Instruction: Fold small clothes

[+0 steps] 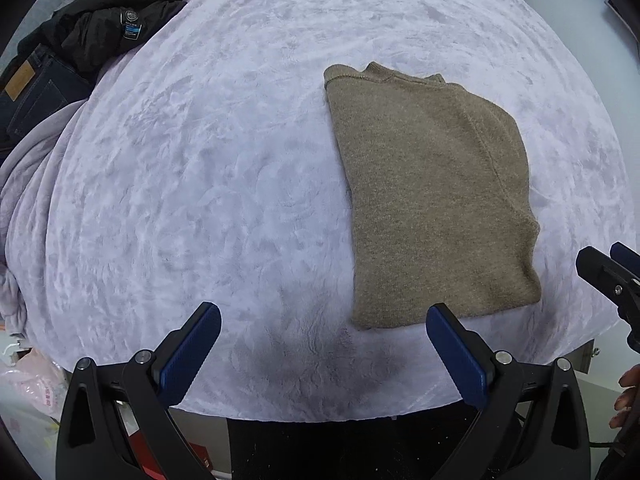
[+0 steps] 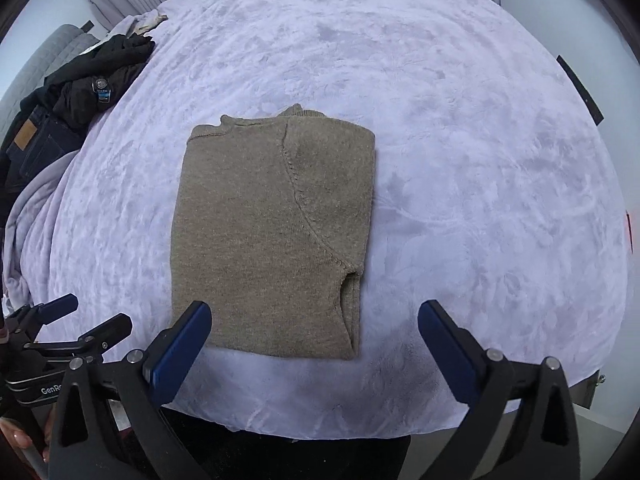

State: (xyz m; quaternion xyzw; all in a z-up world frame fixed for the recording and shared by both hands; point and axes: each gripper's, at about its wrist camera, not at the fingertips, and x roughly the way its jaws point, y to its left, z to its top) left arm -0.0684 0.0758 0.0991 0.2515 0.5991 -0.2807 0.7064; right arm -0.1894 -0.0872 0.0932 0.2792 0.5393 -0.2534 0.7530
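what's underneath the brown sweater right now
The folded brown sweater lies flat on the lavender fleece blanket. Only blanket shows around its edges; whatever is beneath its folded layers is covered.

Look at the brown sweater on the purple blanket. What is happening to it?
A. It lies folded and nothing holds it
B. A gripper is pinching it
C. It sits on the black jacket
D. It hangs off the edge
A: the brown sweater lies folded flat on the purple blanket, while the right gripper and left gripper are both open and empty.
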